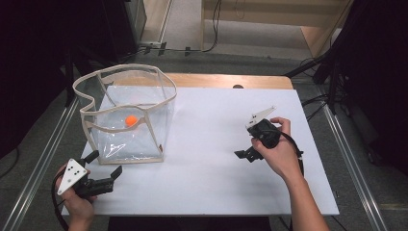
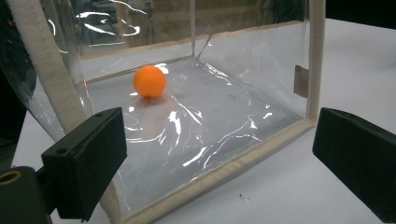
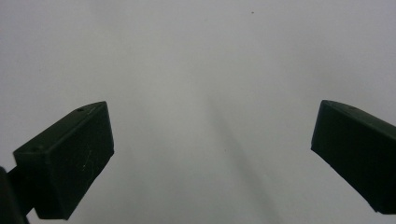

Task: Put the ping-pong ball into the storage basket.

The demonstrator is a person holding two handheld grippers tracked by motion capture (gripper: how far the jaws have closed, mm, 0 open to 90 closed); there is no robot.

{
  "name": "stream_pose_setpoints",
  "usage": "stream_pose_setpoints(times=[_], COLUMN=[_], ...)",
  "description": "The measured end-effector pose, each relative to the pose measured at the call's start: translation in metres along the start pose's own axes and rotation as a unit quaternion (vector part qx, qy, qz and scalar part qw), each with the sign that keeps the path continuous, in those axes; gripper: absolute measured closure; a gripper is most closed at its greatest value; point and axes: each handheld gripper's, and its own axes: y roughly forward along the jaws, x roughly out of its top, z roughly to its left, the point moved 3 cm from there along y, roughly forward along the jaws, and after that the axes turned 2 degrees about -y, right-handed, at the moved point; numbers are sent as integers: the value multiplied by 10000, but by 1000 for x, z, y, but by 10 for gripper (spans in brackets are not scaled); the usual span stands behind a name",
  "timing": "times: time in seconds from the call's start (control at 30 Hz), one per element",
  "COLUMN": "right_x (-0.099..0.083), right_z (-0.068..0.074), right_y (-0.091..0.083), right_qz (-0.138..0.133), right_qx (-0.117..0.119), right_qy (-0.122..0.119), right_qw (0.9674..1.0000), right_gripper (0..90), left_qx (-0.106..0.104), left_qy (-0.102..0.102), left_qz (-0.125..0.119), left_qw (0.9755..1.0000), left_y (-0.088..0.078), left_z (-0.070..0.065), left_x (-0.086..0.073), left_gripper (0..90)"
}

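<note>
Left gripper view puts my left gripper (image 2: 219,154) at the near corner of the clear bag (image 2: 243,154), its jaws spread wide and holding nothing, the cloth-trimmed bottom edge just ahead of them. Farther in, the orange ball (image 2: 149,81) rests on the bag's floor, toward the back wall. In the high view, my left gripper (image 1: 103,166) sits at the near left corner of the white table (image 1: 211,183), just beside the bag (image 1: 161,103), which stands upright with its mouth open. The ball (image 1: 131,121) lies inside. Out to the right, well apart from the bag, my right gripper (image 1: 244,154) hovers low over bare table with its jaws apart, empty too. I judge the ball is already where it belongs; if it must come out, that is not yet begun.
</note>
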Motion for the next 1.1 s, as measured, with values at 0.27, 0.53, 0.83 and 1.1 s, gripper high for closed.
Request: stream_pose_setpoints(times=[0.27,0.53,0.83,1.1], right_x=[-15,-30,-44,-56], right_z=[-1,-2,-2,-4], right_y=[-2,-4,-6,-11], right_qz=[-85,-192,-332,-540], right_qx=[-36,-70,-158,-256], right_qy=[141,223,307,400], right_qw=[9999,9995,9989,9974], right_gripper=[0,0,0,0], left_qx=[9,8,19,27], left_qy=[12,16,19,20], left_qz=[10,7,13,14], left_qw=[10000,10000,10000,10000], left_y=[0,0,0,0], left_z=[0,0,0,0], left_x=[0,0,0,0], left_gripper=[36,36,36,36])
